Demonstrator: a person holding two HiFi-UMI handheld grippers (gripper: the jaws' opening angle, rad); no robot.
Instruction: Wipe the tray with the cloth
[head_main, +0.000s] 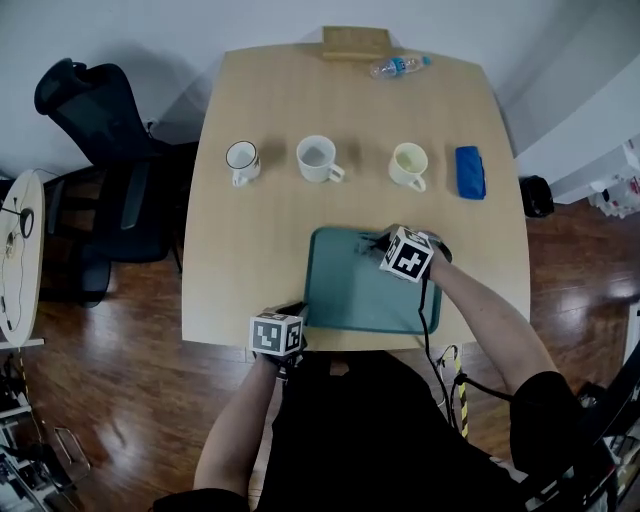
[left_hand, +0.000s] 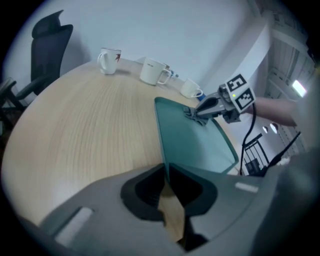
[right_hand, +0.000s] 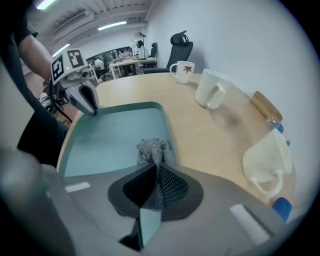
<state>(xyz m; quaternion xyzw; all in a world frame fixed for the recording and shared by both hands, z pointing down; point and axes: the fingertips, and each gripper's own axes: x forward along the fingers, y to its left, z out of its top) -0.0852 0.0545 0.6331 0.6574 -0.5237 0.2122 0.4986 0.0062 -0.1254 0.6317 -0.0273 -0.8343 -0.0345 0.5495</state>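
Three cups are standing in a row on the far half of the table (head_main: 290, 110) in the head view: a dark-rimmed cup (head_main: 242, 160), a white cup (head_main: 318, 158) and a cream cup (head_main: 408, 165). A blue folded pad (head_main: 470, 172) is lying just beside the cream one. The teal tray (head_main: 355, 300) is lying at the near edge of the table, in front of the person. I am seeing the left gripper (head_main: 299, 313) at the tray's near left corner. The right gripper (head_main: 377, 243) is over the tray's far right part, with the dark cloth (head_main: 368, 239) at its tip.

In the left gripper view, the jaws are standing almost together and the tray's thin rim is running straight in between them, so they are pinching this rim. Farther along, the right gripper is holding the cloth down on the tray's floor, near the far rim.

In the right gripper view, the jaws are closed on the grey mesh cloth. A crumpled bunch of it is sticking out past the tips and touching the tray close to the side rim. At the opposite corner the left gripper is holding the tray's edge — the cups are standing well apart on the bare wood.
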